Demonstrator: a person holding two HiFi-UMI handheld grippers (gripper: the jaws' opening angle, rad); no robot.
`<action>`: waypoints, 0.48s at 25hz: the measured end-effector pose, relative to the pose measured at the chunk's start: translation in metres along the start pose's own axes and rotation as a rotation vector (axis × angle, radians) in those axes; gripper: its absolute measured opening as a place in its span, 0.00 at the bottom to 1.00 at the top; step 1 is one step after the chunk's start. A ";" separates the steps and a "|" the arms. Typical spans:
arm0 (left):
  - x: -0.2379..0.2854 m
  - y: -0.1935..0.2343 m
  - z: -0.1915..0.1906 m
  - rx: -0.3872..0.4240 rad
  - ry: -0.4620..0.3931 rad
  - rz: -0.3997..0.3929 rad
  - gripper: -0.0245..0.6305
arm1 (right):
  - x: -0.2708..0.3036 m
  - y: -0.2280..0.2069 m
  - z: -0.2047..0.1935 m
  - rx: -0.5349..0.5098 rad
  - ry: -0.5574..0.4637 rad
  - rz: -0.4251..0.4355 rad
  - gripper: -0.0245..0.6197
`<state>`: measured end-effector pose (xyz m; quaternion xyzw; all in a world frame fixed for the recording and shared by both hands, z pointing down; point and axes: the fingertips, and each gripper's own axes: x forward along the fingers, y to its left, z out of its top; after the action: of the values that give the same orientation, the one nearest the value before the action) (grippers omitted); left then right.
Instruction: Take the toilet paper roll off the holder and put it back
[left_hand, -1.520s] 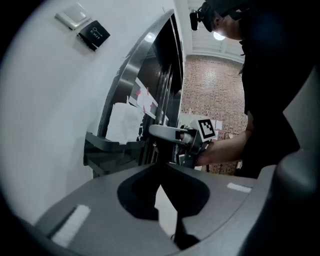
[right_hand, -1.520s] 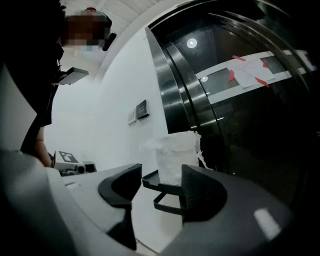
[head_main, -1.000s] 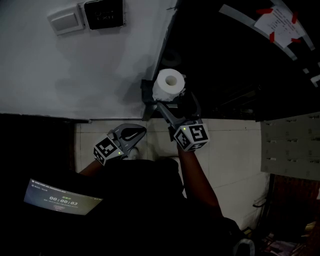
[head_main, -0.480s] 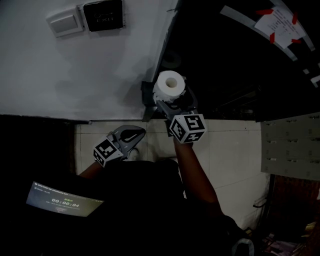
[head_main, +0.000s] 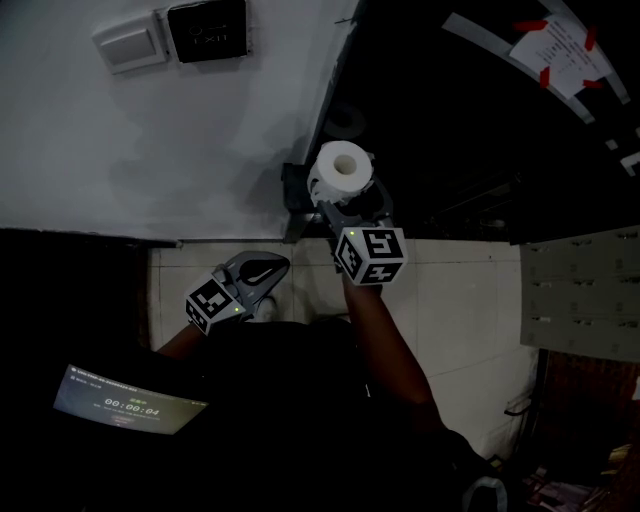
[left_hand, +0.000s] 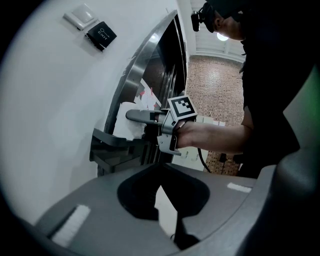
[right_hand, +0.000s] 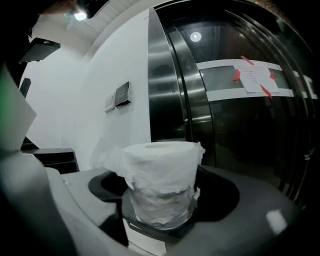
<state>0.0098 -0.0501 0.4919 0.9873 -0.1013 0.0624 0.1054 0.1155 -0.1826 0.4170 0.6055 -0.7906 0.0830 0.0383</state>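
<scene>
A white toilet paper roll (head_main: 340, 168) stands upright on a black wall holder (head_main: 294, 192) beside a steel door frame. My right gripper (head_main: 346, 198) reaches up to it, its jaws closing, with the roll (right_hand: 162, 182) standing between them on the holder's black base (right_hand: 150, 231). I see no clear press of the pads on the paper. My left gripper (head_main: 266, 270) hangs lower left, away from the holder, its jaws together and empty (left_hand: 170, 220). Its camera sees the roll (left_hand: 124, 122), the holder (left_hand: 107, 145) and the right gripper (left_hand: 142, 116) from the side.
A white wall switch (head_main: 130, 42) and a black panel (head_main: 207, 28) sit on the white wall to the left. A dark glass door (head_main: 480, 120) with a taped paper (head_main: 555, 45) fills the right. A lit screen with a timer (head_main: 125, 402) is lower left, over pale floor tiles (head_main: 460, 300).
My right gripper has moved up and forward to the roll, and its jaws now flank it. The left gripper has barely shifted.
</scene>
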 end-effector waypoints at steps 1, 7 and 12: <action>0.000 0.000 0.000 0.001 0.000 -0.001 0.04 | 0.000 0.000 0.000 0.002 -0.004 0.000 0.67; -0.001 0.001 -0.001 0.004 0.000 -0.001 0.04 | -0.002 0.001 0.001 0.001 -0.001 0.007 0.67; 0.000 0.000 -0.002 0.003 -0.001 -0.002 0.04 | -0.004 0.002 0.007 -0.031 -0.004 0.006 0.67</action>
<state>0.0091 -0.0498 0.4937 0.9876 -0.1003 0.0621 0.1039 0.1149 -0.1793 0.4087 0.6025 -0.7938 0.0694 0.0458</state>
